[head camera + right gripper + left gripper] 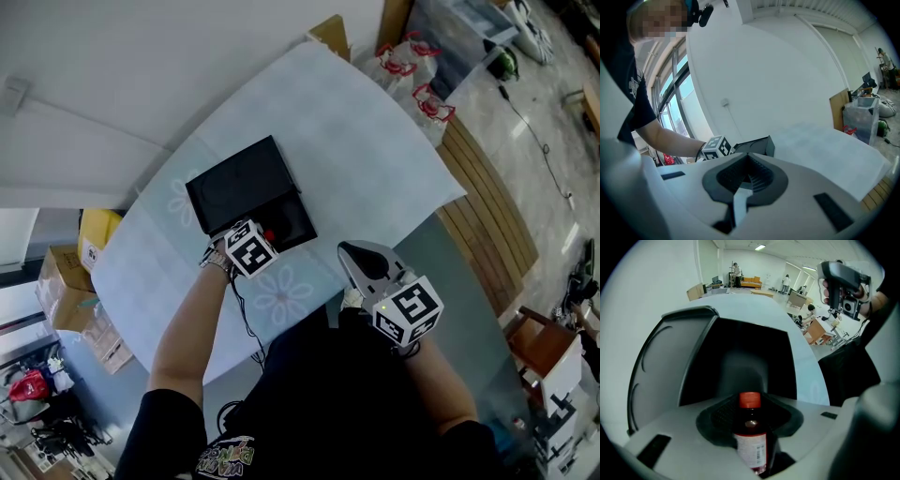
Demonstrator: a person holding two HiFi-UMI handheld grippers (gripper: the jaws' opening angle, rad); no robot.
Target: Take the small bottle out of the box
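Note:
A black box [246, 187] lies open on the white table [375, 141], its lid raised at the far side. In it stands a small dark bottle [751, 434] with a red cap and a white label; the cap [270, 234] shows as a red spot in the head view. My left gripper [750, 425] points steeply down over the box, open, with the bottle between its jaws and a dark gap beside it. My right gripper [362, 255] hovers to the right of the box near the table's front edge. Its jaws [742, 190] are shut on nothing.
Cardboard boxes [67, 281] are stacked on the floor at the left. Plastic bags [412, 67] and a clear bin stand beyond the table's far right corner. A wooden bench [487, 202] runs along the right side. The box's lid [740, 357] rises just behind the bottle.

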